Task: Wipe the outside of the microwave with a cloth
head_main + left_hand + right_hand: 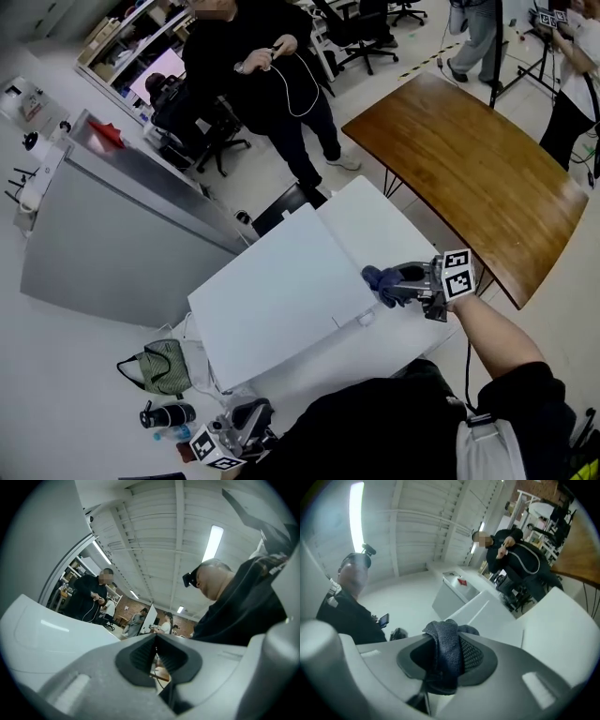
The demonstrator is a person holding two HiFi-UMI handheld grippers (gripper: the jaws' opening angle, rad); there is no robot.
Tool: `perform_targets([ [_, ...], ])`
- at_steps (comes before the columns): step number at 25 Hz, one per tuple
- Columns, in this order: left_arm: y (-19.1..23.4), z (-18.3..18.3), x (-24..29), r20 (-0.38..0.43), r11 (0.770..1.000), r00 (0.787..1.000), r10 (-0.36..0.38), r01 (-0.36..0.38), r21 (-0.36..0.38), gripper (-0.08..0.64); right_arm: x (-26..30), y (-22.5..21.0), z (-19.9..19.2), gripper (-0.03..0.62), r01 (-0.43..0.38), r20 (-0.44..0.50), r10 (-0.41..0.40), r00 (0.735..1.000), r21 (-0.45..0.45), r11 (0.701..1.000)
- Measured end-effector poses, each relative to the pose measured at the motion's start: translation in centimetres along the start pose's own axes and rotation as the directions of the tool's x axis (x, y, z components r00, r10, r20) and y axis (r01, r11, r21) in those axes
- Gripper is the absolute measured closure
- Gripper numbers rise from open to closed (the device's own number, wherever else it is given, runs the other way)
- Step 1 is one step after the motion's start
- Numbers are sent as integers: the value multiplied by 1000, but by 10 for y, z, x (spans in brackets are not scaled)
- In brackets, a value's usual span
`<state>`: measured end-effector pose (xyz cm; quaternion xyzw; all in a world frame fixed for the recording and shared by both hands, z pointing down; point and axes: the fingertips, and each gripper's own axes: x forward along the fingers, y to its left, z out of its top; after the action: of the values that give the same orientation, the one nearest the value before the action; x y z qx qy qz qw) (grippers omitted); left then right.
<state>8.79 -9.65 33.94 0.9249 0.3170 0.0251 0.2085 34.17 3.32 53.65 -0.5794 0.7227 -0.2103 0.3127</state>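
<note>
The microwave is a white box on a white table, seen from above in the head view. My right gripper is shut on a dark blue cloth, which is pressed at the right edge of the microwave's top. In the right gripper view the cloth bulges out between the pads, and the white microwave lies beyond it. My left gripper hangs low at the front left, off the microwave. Its pads are together with nothing between them.
A curved wooden table stands to the right. A grey cabinet stands at the left. A person in black stands beyond the microwave, near an office chair. A green bag and a black bottle lie on the floor.
</note>
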Motion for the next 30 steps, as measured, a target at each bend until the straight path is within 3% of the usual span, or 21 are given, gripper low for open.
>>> perform_targets([
  [4,6,-5,-4,10,997,997,83,-83,-3,556,67,-90,82,485,26,39,-21,999,-127,992],
  [8,8,-4,1,25,985,985,170,-170,-5,557,146,-160,136,484,10,67,-6,998,-62,998],
  [11,12,-4,2,28,974,974,225,-226,4,557,154,-169,144,489,-41,93,40,995,10,999],
  [14,19,1,9,14,970,970,242,-242,26,556,135,-148,119,494,-67,51,66,997,14,998],
  [17,33,14,21,-8,978,980,198,-197,71,557,96,-102,72,494,-104,-15,104,994,22,994],
  [21,48,32,57,-57,988,996,67,-59,143,556,35,-30,-4,494,-134,-121,141,983,69,989],
  [24,53,37,87,-95,984,995,-30,46,170,556,7,-1,-42,494,-110,-111,122,986,105,988],
  [27,55,37,108,-113,981,989,-93,110,158,556,3,-12,-34,489,-62,-27,64,998,72,995],
  [30,55,38,118,-127,982,988,-89,108,157,556,12,-59,18,488,16,90,-20,996,46,999],
])
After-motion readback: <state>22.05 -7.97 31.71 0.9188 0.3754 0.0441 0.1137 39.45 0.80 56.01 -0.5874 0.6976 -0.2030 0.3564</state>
